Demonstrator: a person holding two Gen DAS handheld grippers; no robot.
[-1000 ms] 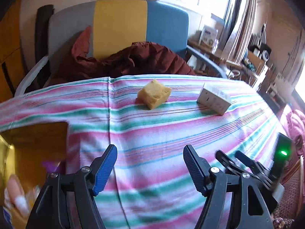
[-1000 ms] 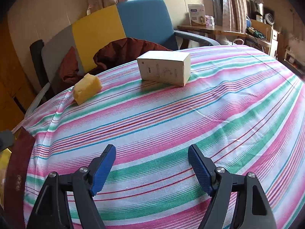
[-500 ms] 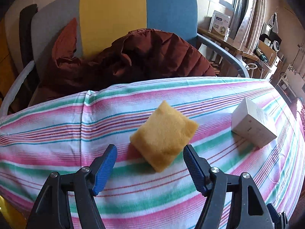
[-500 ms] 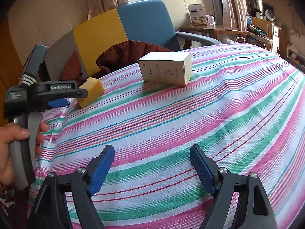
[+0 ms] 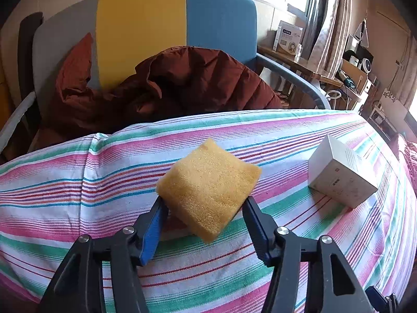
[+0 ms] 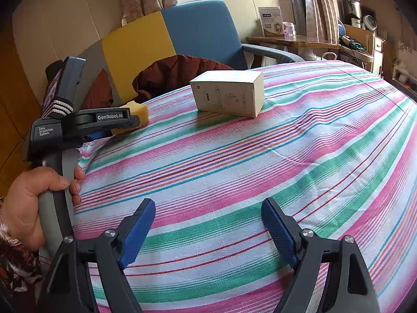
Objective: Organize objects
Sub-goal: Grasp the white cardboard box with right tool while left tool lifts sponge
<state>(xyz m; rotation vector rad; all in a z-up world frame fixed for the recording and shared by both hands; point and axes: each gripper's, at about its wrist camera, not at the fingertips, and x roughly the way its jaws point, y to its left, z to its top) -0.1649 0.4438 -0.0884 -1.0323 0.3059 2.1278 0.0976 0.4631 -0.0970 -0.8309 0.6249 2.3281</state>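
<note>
A yellow sponge lies near the far left edge of the striped tablecloth. My left gripper has the sponge between its blue pads, and the jaws are closing, both tips pressing its sides. In the right wrist view the same left gripper reaches the sponge from the left, held by a person's hand. A white carton stands to the sponge's right, untouched. My right gripper hovers open over the near cloth, well short of the carton, with nothing between its fingers.
Behind the table's far edge stands a grey, yellow and blue chair with a dark red jacket heaped on it. A wooden shelf with a box and small items runs along the window wall at the right.
My left gripper moved forward and down to the sponge, and its jaws narrowed from wide open onto it. The right gripper stayed where it was.
</note>
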